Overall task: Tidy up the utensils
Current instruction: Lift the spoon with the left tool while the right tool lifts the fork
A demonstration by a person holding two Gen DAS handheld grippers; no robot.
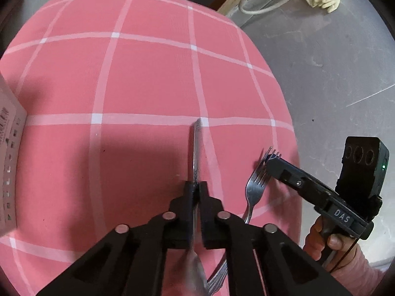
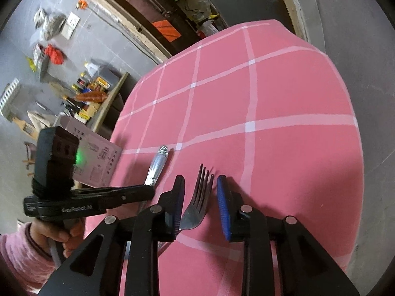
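Left wrist view, left gripper (image 1: 196, 189) clamping utensil handle (image 1: 196, 148), fork (image 1: 255, 185) beside

This looks like a cluttered storeroom or workshop. The bench (image 2: 284, 93) wears a pink checked cloth, standing on bare grey concrete floor (image 2: 103, 39). At ten o'clock, a low shelf (image 2: 98, 93) crammed with packets and bottles; crumpled bags (image 2: 48, 23) and scraps litter the floor beyond.
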